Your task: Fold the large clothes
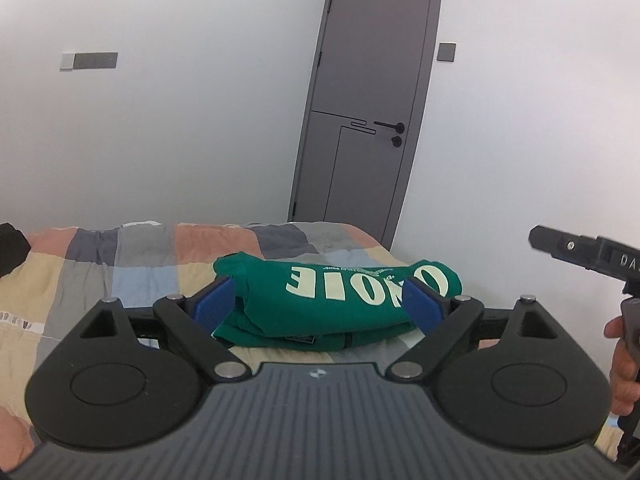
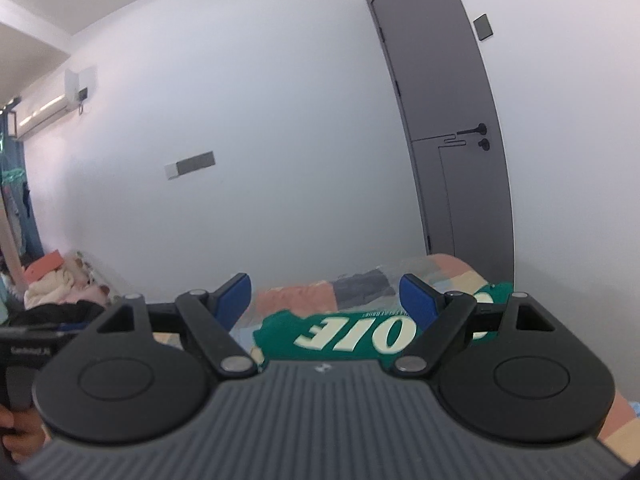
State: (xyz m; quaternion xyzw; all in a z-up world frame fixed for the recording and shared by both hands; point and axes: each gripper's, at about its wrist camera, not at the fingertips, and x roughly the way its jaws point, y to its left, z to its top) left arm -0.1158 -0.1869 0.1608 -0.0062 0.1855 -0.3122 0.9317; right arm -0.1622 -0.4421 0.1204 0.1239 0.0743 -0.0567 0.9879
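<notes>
A green sweatshirt (image 1: pixel 332 300) with cream letters lies folded in a compact bundle on the patchwork bed (image 1: pixel 120 264). My left gripper (image 1: pixel 320 304) is open, its blue pads on either side of the bundle just in front of it, apart from the cloth as far as I can tell. My right gripper (image 2: pixel 326 300) is open and empty, held above the near edge of the sweatshirt (image 2: pixel 340 334). The right gripper also shows in the left wrist view (image 1: pixel 580 256) at the right edge, held by a hand.
A grey door (image 1: pixel 372 100) stands in the white wall behind the bed's far corner. A dark garment (image 1: pixel 10 248) lies at the bed's left edge. Piled clothes and soft toys (image 2: pixel 60 284) sit far left. The other hand-held gripper (image 2: pixel 24 352) is at lower left.
</notes>
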